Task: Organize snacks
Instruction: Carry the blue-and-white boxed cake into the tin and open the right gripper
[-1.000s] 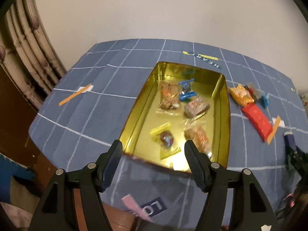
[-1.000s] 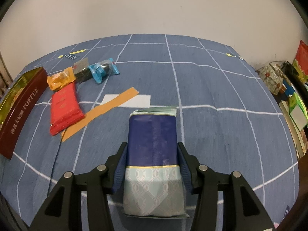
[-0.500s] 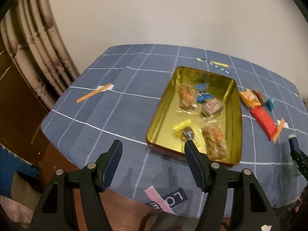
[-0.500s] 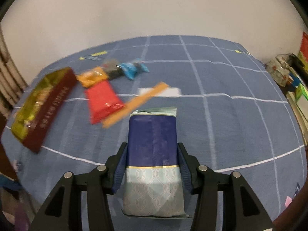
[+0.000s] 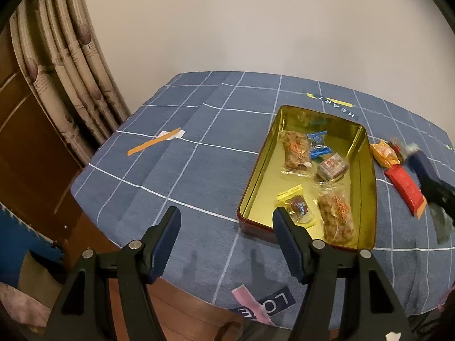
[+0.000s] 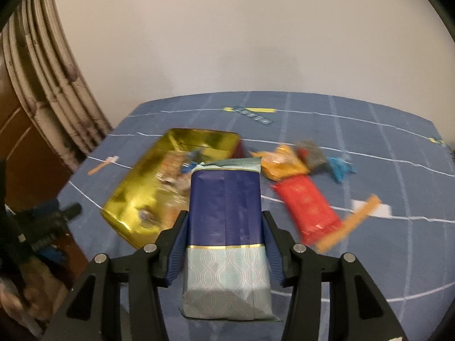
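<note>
Your right gripper (image 6: 226, 241) pinches a navy and pale-teal snack packet (image 6: 226, 227) on both flanks, carried above the blue checked tablecloth (image 5: 199, 170); that view is blurred. Your left gripper (image 5: 226, 234) stands spread with nothing between its fingers, hovering at the near table edge just beside the tin's near left corner.

The gold-lined tin (image 5: 257, 182) lies open on the cloth and already holds five wrapped snacks, among them a blue candy (image 5: 318, 145) and a yellow-topped sachet (image 5: 295, 206).

Beside the tin's right wall, loose on the cloth, lie an orange packet (image 5: 384, 152), a red bar (image 5: 403, 187) and a dark wrapped piece too small to identify; these sit between your carried packet and the tin. An orange tape strip (image 5: 153, 142) lies well apart on the left. Curtain (image 5: 71, 71) borders that side.
</note>
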### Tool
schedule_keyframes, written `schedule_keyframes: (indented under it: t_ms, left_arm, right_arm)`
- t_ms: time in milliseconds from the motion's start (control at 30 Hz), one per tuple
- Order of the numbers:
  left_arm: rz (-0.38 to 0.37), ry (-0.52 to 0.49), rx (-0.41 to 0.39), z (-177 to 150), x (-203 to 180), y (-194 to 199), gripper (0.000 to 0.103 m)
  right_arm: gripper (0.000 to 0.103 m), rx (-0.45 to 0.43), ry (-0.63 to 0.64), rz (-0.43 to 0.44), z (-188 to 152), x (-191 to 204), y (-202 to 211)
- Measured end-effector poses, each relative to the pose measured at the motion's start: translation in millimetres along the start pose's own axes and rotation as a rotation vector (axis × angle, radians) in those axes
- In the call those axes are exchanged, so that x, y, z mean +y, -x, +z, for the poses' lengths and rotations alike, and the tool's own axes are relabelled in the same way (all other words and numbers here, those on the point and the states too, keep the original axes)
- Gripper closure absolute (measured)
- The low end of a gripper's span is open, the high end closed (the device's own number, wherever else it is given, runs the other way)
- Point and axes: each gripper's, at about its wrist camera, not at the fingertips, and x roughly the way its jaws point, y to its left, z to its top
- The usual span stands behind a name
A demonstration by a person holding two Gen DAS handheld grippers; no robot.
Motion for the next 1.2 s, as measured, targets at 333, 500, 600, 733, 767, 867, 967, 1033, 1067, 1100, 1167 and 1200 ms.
schedule_keyframes:
  t_ms: [333, 500, 600, 733, 767, 867, 967, 1033, 1067, 1100, 1167, 1200]
  left_arm:
    - [-0.006, -0.019, 0.015, -0.7, -1.3, -2.8, 0.038]
    - [0.004, -0.038, 0.016, 0.0, -2.1, -3.8, 0.033]
    - [0.004, -0.039, 0.013, 0.0, -1.6, -3.2, 0.033]
    - [0.001, -0.041, 0.022, 0.2, -1.0, -5.1, 0.032]
    - [-0.002, -0.042, 0.028, 0.3, -0.8, -6.2, 0.032]
    - [-0.002, -0.043, 0.04, 0.3, -0.6, -8.0, 0.032]
    - [-0.002, -0.048, 0.044, 0.4, -0.7, -8.6, 0.032]
    - [-0.001, -0.046, 0.044, 0.2, -0.9, -8.6, 0.032]
    - [-0.001, -0.047, 0.046, 0.3, -0.9, -9.3, 0.032]
    - [-0.001, -0.05, 0.049, 0.4, -1.0, -10.0, 0.032]
    - [0.0, -0.05, 0.056, 0.7, -0.5, -11.6, 0.032]
    - [0.001, -0.048, 0.059, 0.9, 0.2, -12.3, 0.032]
  right_arm:
    - [0.053, 0.058, 0.007, 0.063, 35.1, 41.9, -51.6]
    - [0.053, 0.093, 0.009, 0.057, 41.4, 51.2, -78.7]
    - [0.053, 0.115, 0.0, 0.049, 42.1, 53.3, -92.7]
    - [0.053, 0.139, -0.026, 0.021, 43.1, 53.0, -107.0]
    - [0.053, 0.142, -0.031, 0.02, 43.4, 53.2, -109.2]
    - [0.053, 0.15, -0.034, 0.019, 43.4, 56.5, -115.9]
    - [0.053, 0.161, -0.039, 0.01, 43.8, 58.7, -121.9]
    - [0.053, 0.165, -0.045, 0.01, 43.2, 59.8, -125.3]
    - [0.053, 0.166, -0.047, 0.009, 43.0, 60.4, -126.5]
    - [0.053, 0.168, -0.048, 0.009, 42.8, 61.0, -127.4]
    - [0.053, 0.173, -0.056, 0.012, 42.6, 61.6, -130.1]
    - [0.053, 0.173, -0.061, 0.013, 42.2, 62.1, -130.6]
